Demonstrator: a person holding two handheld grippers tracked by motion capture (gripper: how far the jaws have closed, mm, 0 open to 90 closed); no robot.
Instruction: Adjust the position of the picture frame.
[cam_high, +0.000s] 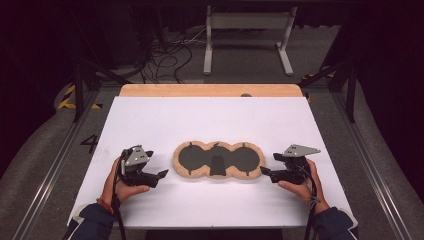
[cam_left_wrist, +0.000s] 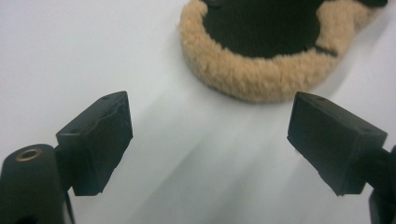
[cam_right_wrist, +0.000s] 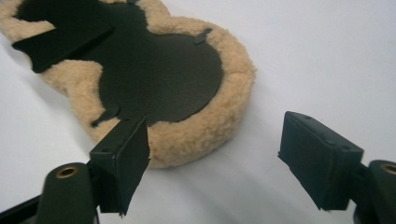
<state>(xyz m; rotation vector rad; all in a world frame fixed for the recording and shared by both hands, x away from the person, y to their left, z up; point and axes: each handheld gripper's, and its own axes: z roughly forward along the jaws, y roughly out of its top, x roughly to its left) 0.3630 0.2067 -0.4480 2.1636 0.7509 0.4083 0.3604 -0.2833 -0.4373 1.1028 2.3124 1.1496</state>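
A flat three-lobed pad with a tan fleece rim and a black centre lies in the middle of the white table. A black flap rests on its middle lobe. My left gripper sits just left of the pad, pointing at it, open with nothing between its pads. The left gripper view has the left gripper standing wide, with the pad's fleece end just beyond it. My right gripper is just right of the pad, also open and empty. From the right gripper, the pad lies close ahead.
A wooden strip borders the table's far edge. Beyond it on the floor stand a white metal frame and loose cables. Bare white surface surrounds the pad on all sides.
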